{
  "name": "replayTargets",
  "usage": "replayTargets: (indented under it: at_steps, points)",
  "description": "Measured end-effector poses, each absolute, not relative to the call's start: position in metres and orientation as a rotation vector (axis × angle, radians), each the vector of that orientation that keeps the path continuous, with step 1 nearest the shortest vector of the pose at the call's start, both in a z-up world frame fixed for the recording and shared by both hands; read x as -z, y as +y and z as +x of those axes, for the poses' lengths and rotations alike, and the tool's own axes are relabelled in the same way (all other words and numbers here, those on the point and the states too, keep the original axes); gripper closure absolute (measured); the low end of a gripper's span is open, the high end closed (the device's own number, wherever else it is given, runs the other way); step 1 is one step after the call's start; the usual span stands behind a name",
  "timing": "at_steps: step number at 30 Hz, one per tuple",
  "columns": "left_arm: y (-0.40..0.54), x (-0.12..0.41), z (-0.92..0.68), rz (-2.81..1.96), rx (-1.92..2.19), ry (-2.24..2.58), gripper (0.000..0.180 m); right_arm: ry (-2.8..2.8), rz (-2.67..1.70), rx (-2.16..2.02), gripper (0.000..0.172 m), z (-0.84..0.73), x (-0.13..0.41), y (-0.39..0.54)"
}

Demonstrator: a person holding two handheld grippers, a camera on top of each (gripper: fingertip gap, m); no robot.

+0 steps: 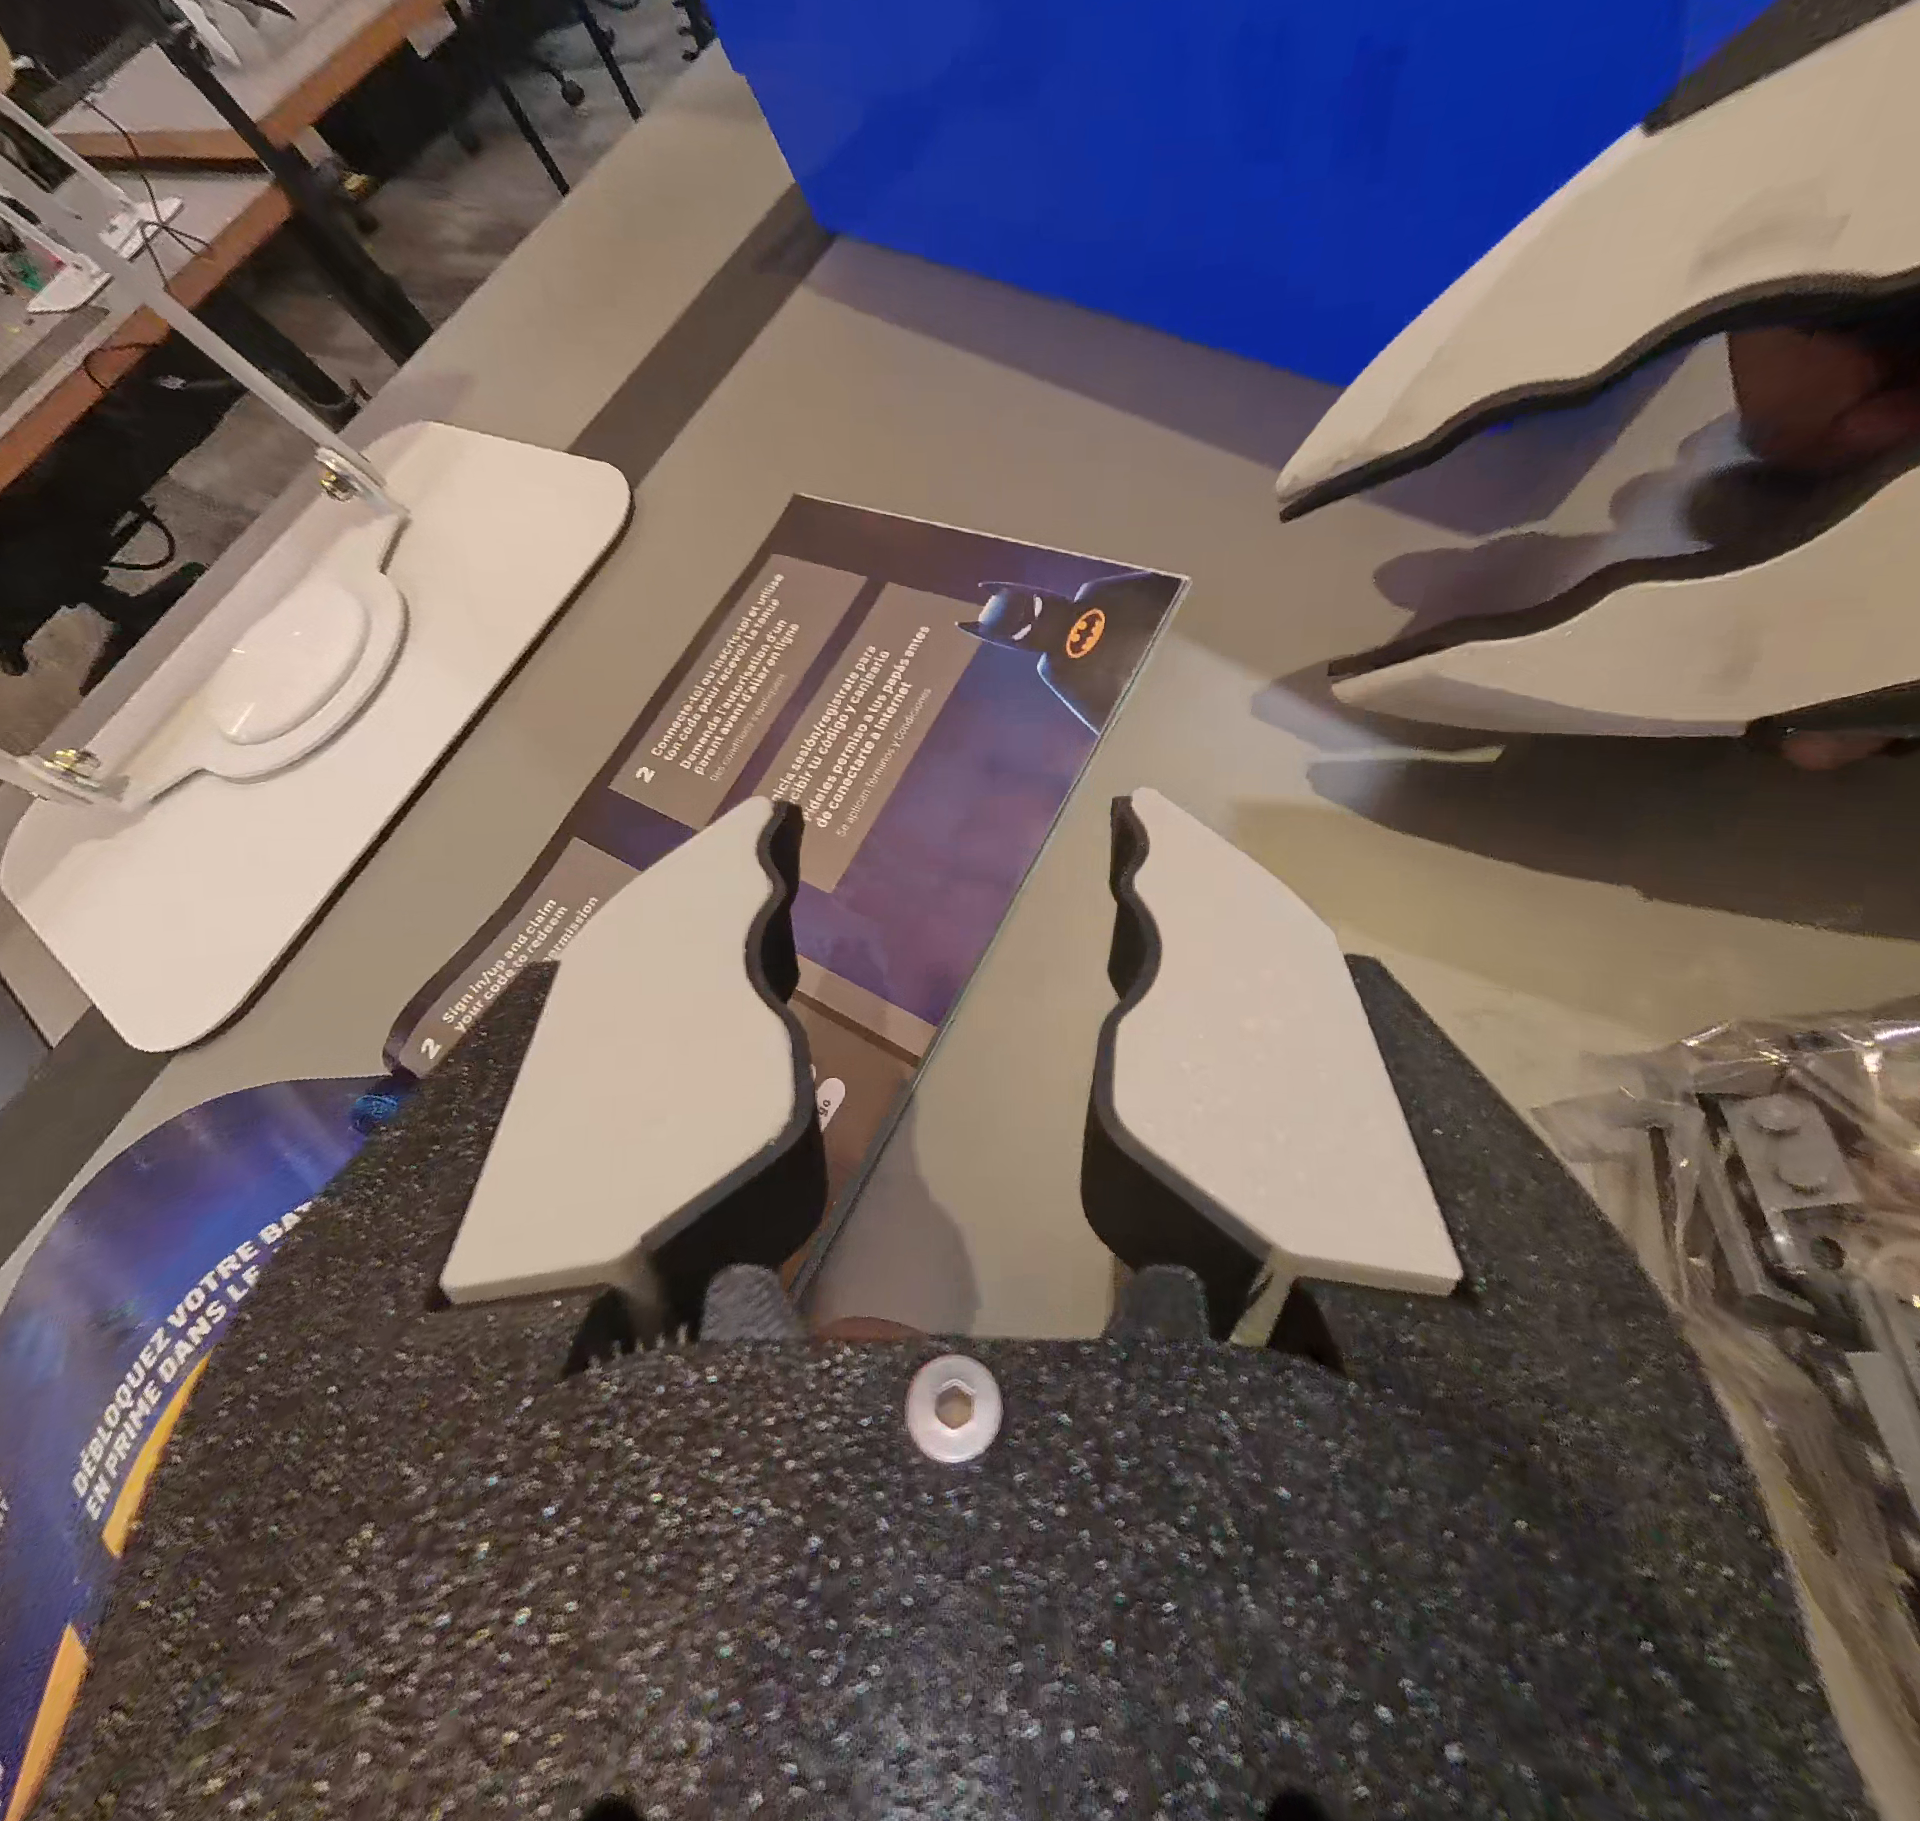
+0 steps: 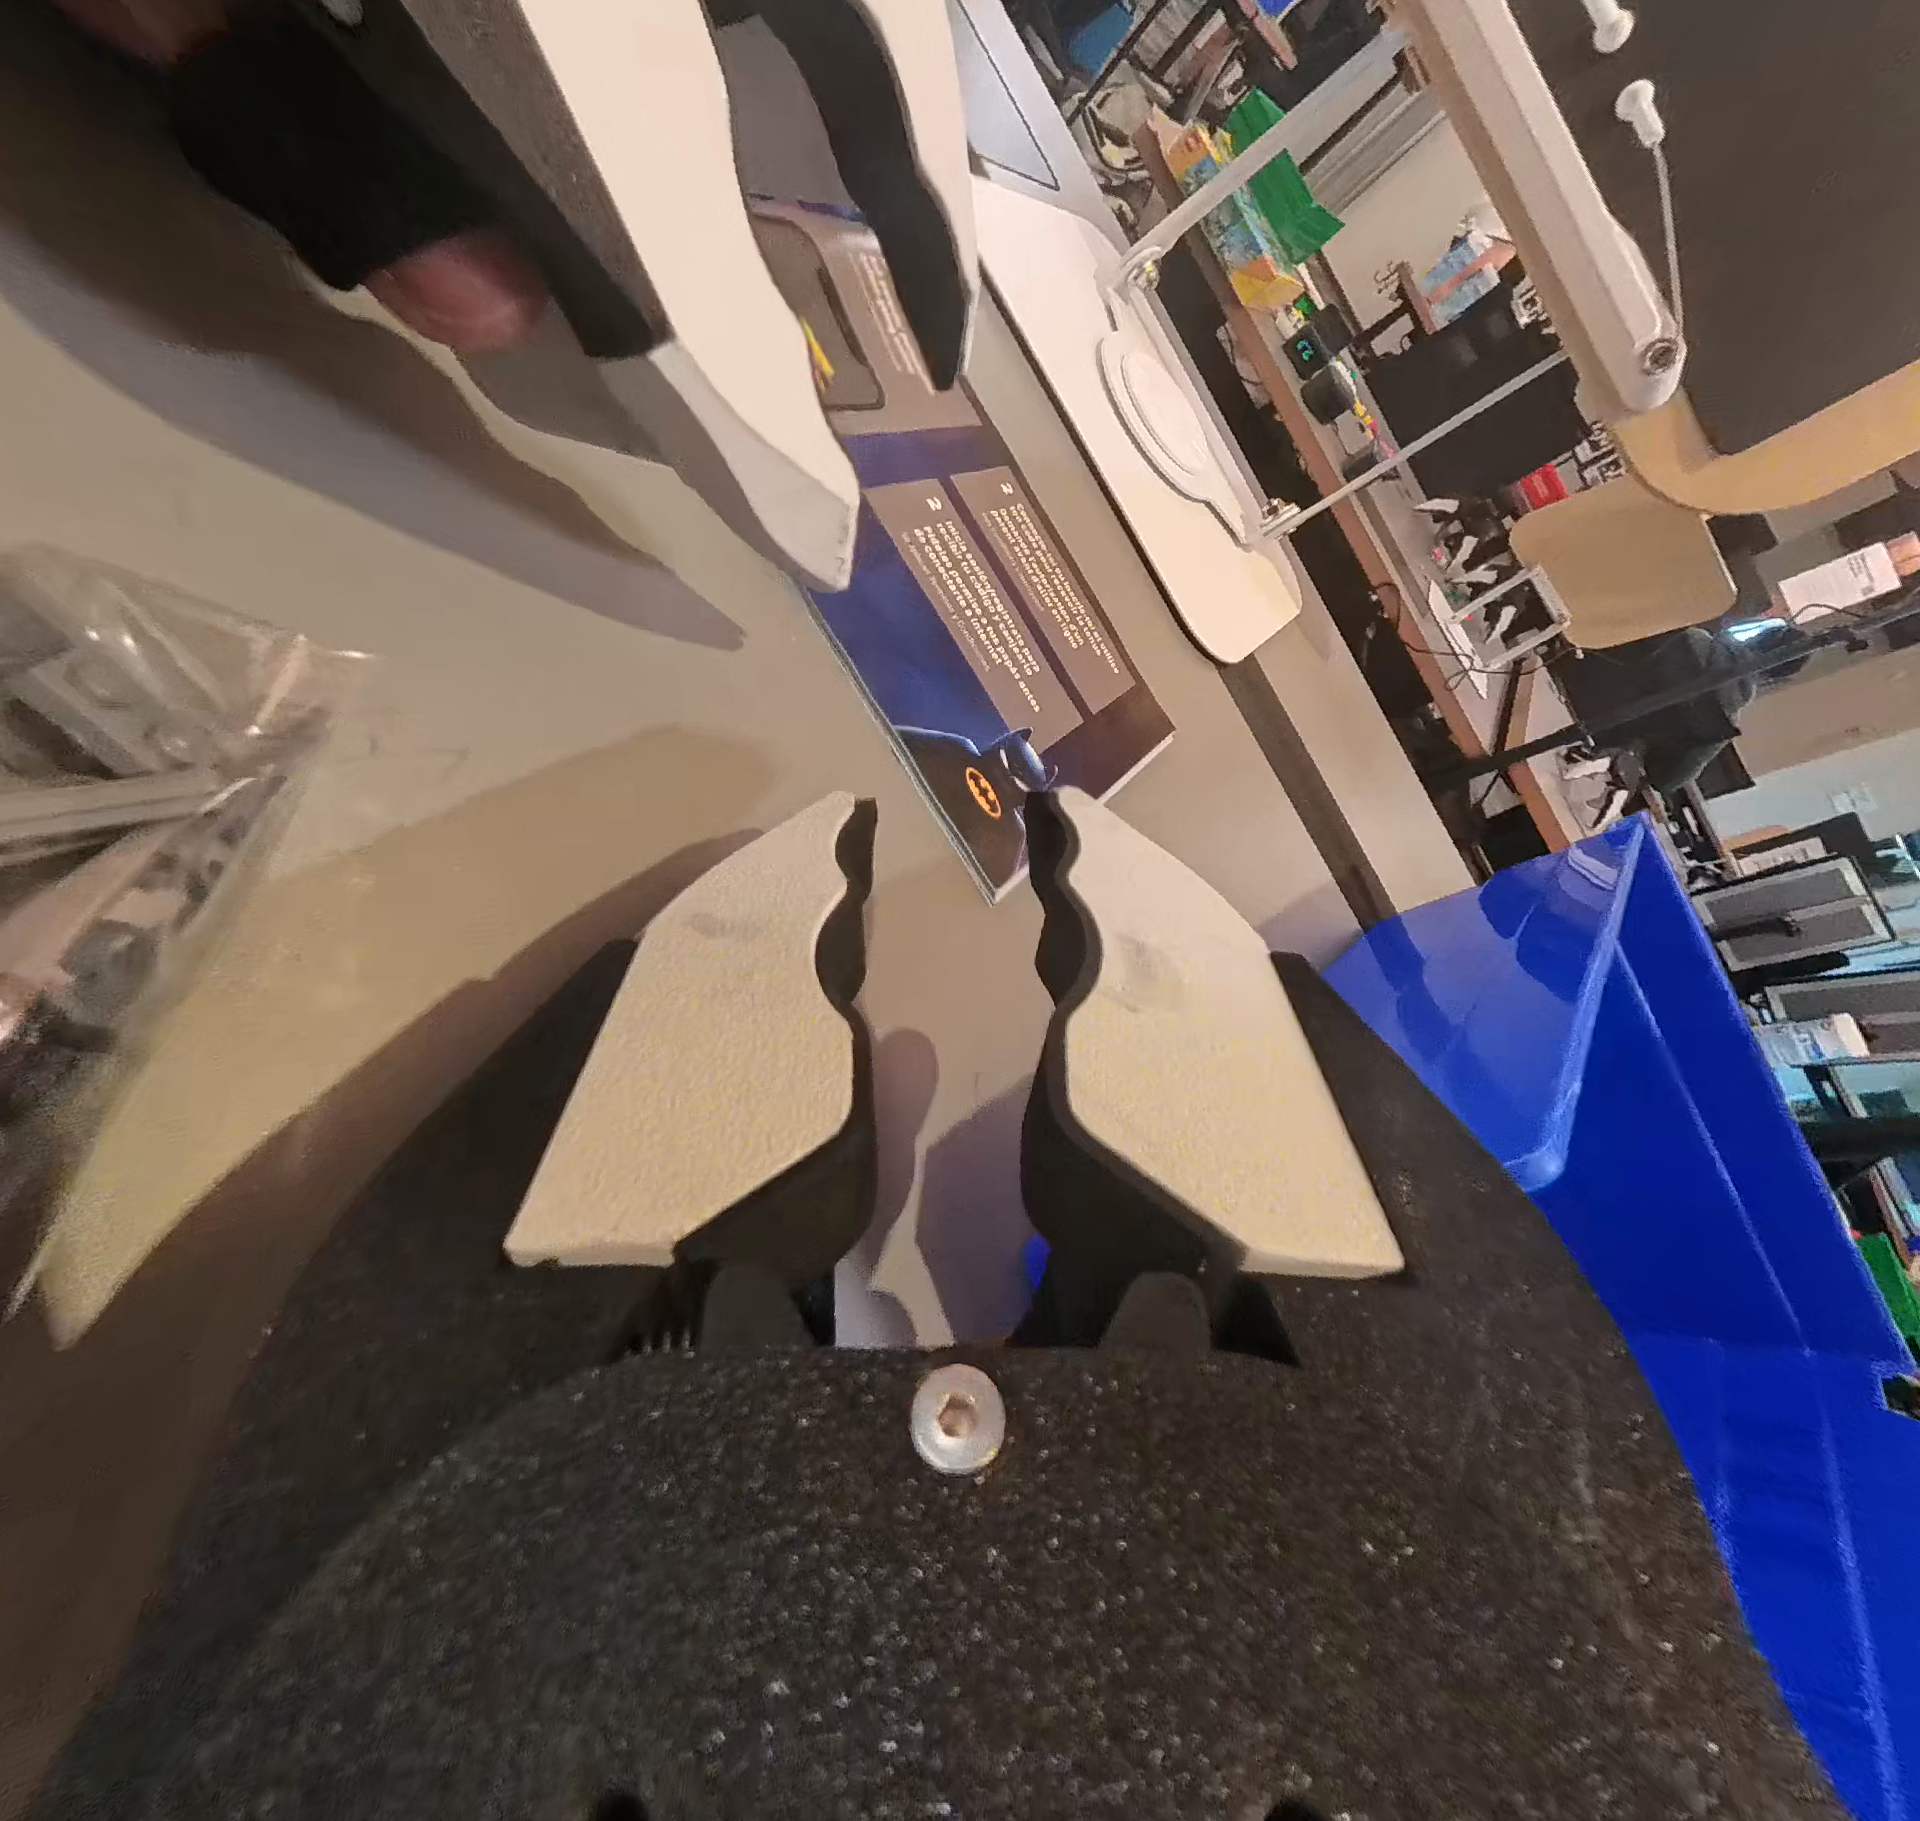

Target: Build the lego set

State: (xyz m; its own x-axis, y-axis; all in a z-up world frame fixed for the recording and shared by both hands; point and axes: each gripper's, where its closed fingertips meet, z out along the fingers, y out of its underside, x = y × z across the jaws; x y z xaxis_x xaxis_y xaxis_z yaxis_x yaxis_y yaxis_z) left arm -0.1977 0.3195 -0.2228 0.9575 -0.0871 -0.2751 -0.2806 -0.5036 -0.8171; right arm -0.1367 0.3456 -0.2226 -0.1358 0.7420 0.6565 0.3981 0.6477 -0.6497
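Booklet [image 1: 894, 763] lay flat on the grey table [image 1: 1195, 940], its long right edge running between the fingers of your left gripper [image 1: 951, 836]. Your left gripper's jaws stood wide apart above it, with the left finger [image 1: 644, 1023] over the printed cover and the right finger [image 1: 1247, 1044] over bare table; neither pad pressed on anything. Your right gripper [image 2: 951, 815] sat at the booklet's far corner, jaws partly open and gripping nothing, its right fingertip [image 2: 1049, 810] at the corner's edge; whether it touched, I could not tell. A clear bag of grey parts [image 1: 1766, 1169] lay beside your left gripper, a white stand base [image 1: 312, 711] and a blue bin [image 2: 1662, 1096] nearby.
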Motion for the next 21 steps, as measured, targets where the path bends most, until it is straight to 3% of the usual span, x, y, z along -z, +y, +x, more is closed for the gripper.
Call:
replayTargets:
  at_steps: [13, 21]
  points:
    - [0.329, 0.239, -0.193, -2.257, -0.242, 0.324, 0.117, -1.776, -0.914, -0.389, 0.143, -0.133, 0.223, 0.343]
    - [0.341, 0.251, -0.190, -2.289, -0.160, 0.368, 0.128, -1.815, -0.907, -0.391, 0.143, -0.132, 0.228, 0.342]
